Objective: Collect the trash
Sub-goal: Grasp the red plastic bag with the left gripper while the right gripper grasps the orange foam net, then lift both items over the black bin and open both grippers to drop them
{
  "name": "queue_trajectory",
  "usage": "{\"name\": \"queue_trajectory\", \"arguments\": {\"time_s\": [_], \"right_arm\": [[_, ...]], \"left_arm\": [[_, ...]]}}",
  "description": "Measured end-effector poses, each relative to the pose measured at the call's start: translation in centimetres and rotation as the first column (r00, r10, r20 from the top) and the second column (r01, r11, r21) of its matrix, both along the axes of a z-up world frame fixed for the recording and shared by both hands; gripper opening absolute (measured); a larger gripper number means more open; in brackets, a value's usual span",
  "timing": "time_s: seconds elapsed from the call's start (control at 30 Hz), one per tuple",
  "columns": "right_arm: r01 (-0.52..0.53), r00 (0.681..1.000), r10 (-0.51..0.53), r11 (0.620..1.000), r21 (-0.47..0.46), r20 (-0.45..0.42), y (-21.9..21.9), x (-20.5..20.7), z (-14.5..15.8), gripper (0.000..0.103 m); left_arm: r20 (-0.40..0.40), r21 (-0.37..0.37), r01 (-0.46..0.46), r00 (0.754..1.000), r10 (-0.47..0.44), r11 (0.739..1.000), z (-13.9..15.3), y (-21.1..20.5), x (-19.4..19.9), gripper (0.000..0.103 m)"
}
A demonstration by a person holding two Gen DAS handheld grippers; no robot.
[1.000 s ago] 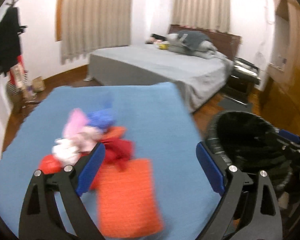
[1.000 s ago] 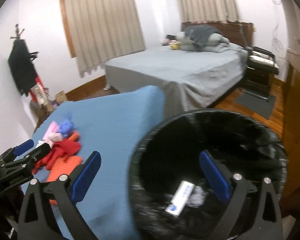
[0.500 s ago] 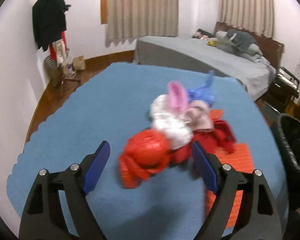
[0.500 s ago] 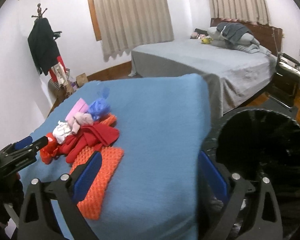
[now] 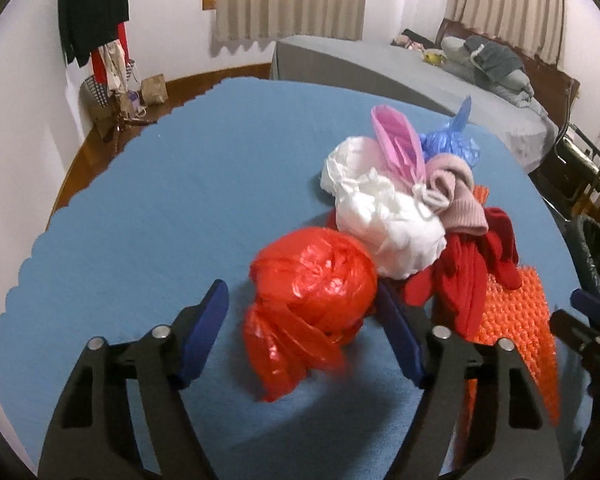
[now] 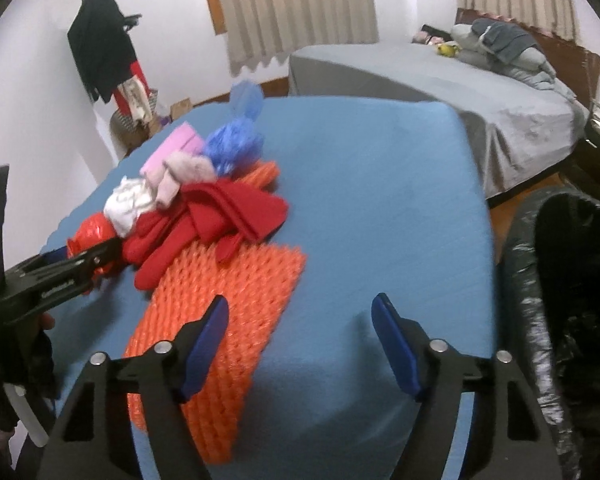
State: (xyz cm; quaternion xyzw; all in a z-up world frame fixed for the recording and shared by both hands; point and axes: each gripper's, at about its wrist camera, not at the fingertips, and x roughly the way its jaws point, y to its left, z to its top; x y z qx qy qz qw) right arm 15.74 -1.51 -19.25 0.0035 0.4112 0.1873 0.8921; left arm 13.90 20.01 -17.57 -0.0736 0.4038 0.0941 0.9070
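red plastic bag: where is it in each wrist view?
Left wrist: red plastic bag low centre, between the left gripper fingers.
Right wrist: far left, mostly hidden behind the left gripper.
Shared landmark: orange mesh mat.

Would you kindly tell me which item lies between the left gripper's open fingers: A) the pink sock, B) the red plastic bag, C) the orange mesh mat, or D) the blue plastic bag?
B: the left wrist view shows the crumpled red plastic bag sitting between the left gripper's blue pads, unpinched.
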Motion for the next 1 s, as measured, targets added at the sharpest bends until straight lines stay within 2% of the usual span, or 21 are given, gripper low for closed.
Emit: {"name": "queue_trajectory", "arguments": {"time_s": [0.07,0.23,0.3,0.4,0.57,1.0], "right_arm": [[-0.012,1.0,0.012,1.0,0.001,-0.023,0.5,0.0,-0.5,0.066],[-0.039,0.998,0.04,0.999,0.023,-0.055,0.8,-0.1,-0.8,0.05],[-0.063,0.995,0.066,0.997,0.047,-0.068,1.0,-0.1,-0.7,0.033],[-0.093,0.992,0.099,0.993,0.07,-0.078,1.3,-0.2,-0.6,0.02],[-0.102,0.992,0.109,0.991,0.091,-0.07,1.0,-0.4,0.1,0.013],[-0.096,0.995,0.094,0.99,0.105,0.024,-1.1,-1.2,4.6,0.012]], "left_arm": [[-0.009,-0.03,0.009,1.0,-0.009,1.0,-0.4,0.2,0.1,0.054],[0.017,-0.057,0.003,1.0,-0.002,0.998,-0.1,0.6,-0.4,0.048],[0.026,-0.058,-0.004,1.0,0.006,0.998,0.2,0.4,-0.8,0.047],[0.042,-0.051,-0.015,0.999,0.017,0.999,0.9,0.0,-1.5,0.046],[0.067,-0.04,-0.034,0.997,0.037,0.999,2.1,-0.3,-2.9,0.046],[0.131,-0.024,0.04,0.991,-0.037,0.999,5.6,-4.3,-4.7,0.046]]}}
